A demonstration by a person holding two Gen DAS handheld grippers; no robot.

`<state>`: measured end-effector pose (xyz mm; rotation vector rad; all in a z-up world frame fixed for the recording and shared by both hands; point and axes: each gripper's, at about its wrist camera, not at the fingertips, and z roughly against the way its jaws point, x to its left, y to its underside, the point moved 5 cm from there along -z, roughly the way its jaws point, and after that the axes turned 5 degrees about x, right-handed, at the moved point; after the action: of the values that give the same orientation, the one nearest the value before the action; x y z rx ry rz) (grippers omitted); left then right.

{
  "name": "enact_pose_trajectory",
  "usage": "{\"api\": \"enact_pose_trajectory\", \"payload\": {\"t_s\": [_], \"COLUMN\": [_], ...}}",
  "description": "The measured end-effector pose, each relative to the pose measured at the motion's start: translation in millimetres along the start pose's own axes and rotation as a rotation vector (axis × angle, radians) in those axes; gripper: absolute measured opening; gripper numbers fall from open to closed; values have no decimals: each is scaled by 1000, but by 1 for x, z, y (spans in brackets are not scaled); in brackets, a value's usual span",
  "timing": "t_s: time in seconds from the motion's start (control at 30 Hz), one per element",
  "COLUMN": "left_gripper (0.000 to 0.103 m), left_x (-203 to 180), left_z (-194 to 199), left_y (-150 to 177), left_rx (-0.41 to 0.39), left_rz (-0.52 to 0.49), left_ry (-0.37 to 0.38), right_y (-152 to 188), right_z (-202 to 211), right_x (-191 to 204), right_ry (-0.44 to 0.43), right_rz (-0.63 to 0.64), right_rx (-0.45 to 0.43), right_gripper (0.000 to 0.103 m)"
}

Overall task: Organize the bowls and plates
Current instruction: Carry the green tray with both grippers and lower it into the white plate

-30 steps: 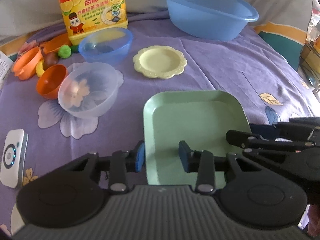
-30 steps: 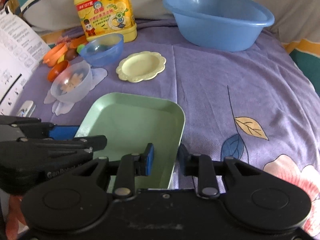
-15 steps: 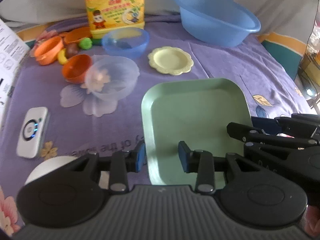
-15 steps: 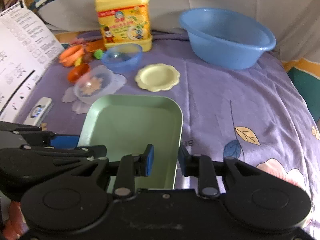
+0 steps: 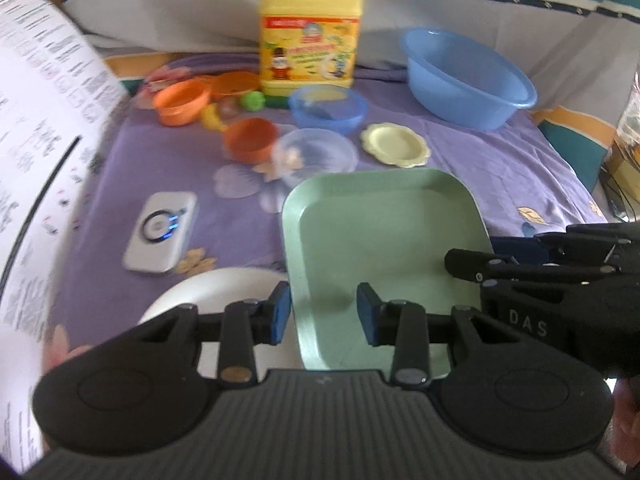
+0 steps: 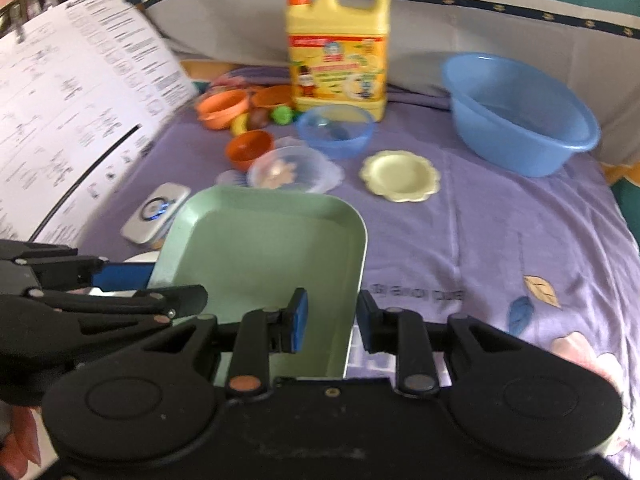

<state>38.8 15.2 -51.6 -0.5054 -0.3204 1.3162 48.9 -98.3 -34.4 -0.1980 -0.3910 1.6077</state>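
Evidently the sorting had barely begun. Both grippers straddled the near edges of the pale green square plastic plate (image 5: 384,236), which filled the lower centre of both views and appeared raised above the purple floral bedspread (image 6: 500,240). The left gripper (image 5: 323,312) had the plate's left rim between its blue pads, and the right gripper (image 6: 331,320) had the right rim between its own. Each pair of jaws stood visibly apart around the rim, so whether either was truly clamped could not be told.

Nothing was stacked yet, as far as the views showed. The small cream scalloped plate (image 6: 400,176) lay alone at centre right. The clear plastic bowl (image 6: 288,170), the translucent blue bowl (image 6: 336,130) and the orange bowl (image 6: 250,148) sat separately in the upper middle, close together, in front of the yellow detergent jug (image 6: 338,52). The large blue plastic basin (image 6: 520,116) stood at upper right. A white round dish (image 5: 216,288) peeked out at lower left in the left wrist view, just left of the green plate.

Left to do, by my reading: placing the green plate, then gathering plates together and nesting the bowls.
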Motion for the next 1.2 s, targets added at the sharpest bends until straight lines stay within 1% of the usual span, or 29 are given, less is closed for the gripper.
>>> {"api": "enact_pose_trajectory", "payload": {"t_s": [0.3,0.5,0.7,0.87,1.2], "left_gripper": [35,35,35,35,35], "left_x": [63,89,97,100,106], "left_z": [18,19,12,3,-10], "left_y": [39,59,70,71,70], "left_rx": [19,37,56,71,99], "left_rz": [109,157,164,158,152], "left_ry": [-35,-39,-41,-47,-52], "right_y": [9,19,23,25,26], "right_z": [-7,-21,-31,-40,-51], "right_x": [71,101,111,109,109], "right_ry": [-70,-83,-84,-86,-103], "right_rz": [123,172,183,178,160], "right_rx": [49,98,137,166,193], "right_gripper": [26,26,26,26,26]}}
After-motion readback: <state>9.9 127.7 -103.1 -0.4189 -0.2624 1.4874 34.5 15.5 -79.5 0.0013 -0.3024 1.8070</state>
